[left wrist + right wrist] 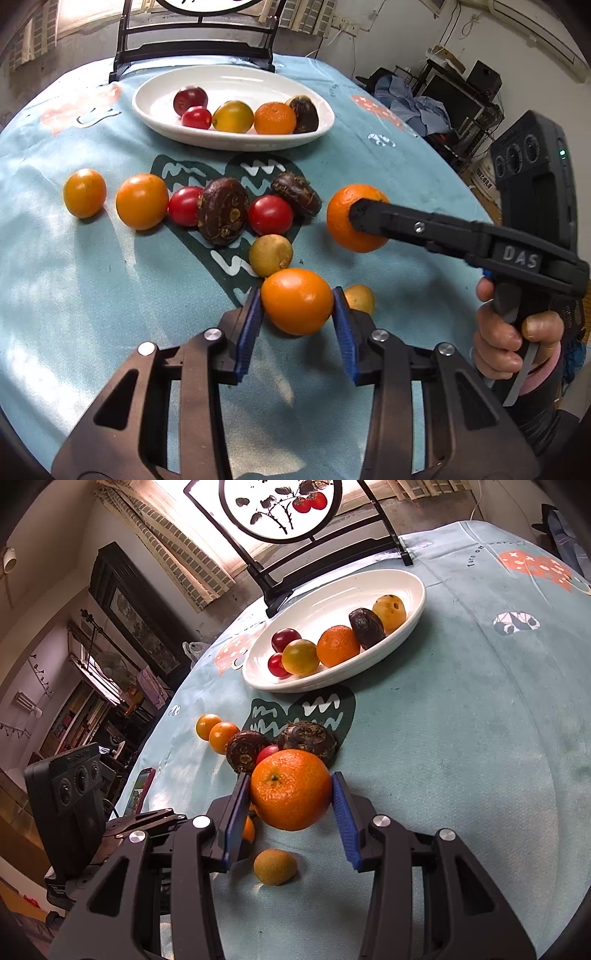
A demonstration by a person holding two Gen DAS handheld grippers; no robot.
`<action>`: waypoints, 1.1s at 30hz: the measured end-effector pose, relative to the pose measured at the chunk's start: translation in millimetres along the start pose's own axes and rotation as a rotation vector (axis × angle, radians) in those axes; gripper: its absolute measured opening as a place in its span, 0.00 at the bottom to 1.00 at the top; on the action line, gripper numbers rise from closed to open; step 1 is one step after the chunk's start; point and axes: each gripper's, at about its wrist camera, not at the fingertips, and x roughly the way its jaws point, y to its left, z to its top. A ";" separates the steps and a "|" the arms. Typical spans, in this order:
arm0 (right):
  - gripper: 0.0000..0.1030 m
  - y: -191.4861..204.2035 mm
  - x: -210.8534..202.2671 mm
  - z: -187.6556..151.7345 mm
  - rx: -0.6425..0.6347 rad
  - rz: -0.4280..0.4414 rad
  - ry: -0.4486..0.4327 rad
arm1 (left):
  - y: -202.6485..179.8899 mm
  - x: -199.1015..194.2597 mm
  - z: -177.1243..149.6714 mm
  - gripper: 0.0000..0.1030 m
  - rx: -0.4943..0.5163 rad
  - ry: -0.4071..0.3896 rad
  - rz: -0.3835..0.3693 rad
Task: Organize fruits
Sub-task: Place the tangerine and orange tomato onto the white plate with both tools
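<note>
My left gripper is shut on a smooth orange tomato just above the cloth. My right gripper is shut on a mandarin and holds it above the table; the mandarin also shows in the left wrist view with the right gripper's finger across it. A white oval plate at the back holds several fruits; it also shows in the right wrist view. Loose orange tomatoes, red tomatoes and dark water chestnuts lie in a row mid-table.
Two small yellow-brown fruits lie near my left gripper; one shows in the right wrist view. A black framed stand is behind the plate. A phone lies at the table's left edge. The table has a blue patterned cloth.
</note>
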 end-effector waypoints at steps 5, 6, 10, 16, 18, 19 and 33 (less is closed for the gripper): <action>0.43 2.8 -2.2 0.1 -0.018 -0.005 -0.022 | -0.2 -18.0 14.3 0.38 0.003 -0.078 -0.021; 0.43 3.4 -3.3 0.7 -0.023 -0.011 -0.033 | 0.5 -20.8 19.8 0.38 0.000 -0.095 -0.022; 0.43 4.2 -5.3 9.7 -0.024 -0.011 -0.082 | 5.8 -26.6 49.3 0.38 -0.004 -0.150 0.000; 0.43 5.7 1.2 55.9 -0.024 -0.065 -0.205 | 24.6 -18.5 104.8 0.38 -0.039 -0.212 0.103; 0.43 4.2 10.3 75.5 -0.032 -0.116 -0.239 | 33.6 -11.7 120.2 0.38 -0.053 -0.215 0.128; 0.43 2.2 15.9 83.9 -0.032 -0.133 -0.247 | 38.9 -7.4 127.7 0.38 -0.062 -0.215 0.137; 0.63 -4.6 45.8 122.0 -0.063 -0.162 -0.255 | 76.3 15.3 163.0 0.80 -0.112 -0.222 0.255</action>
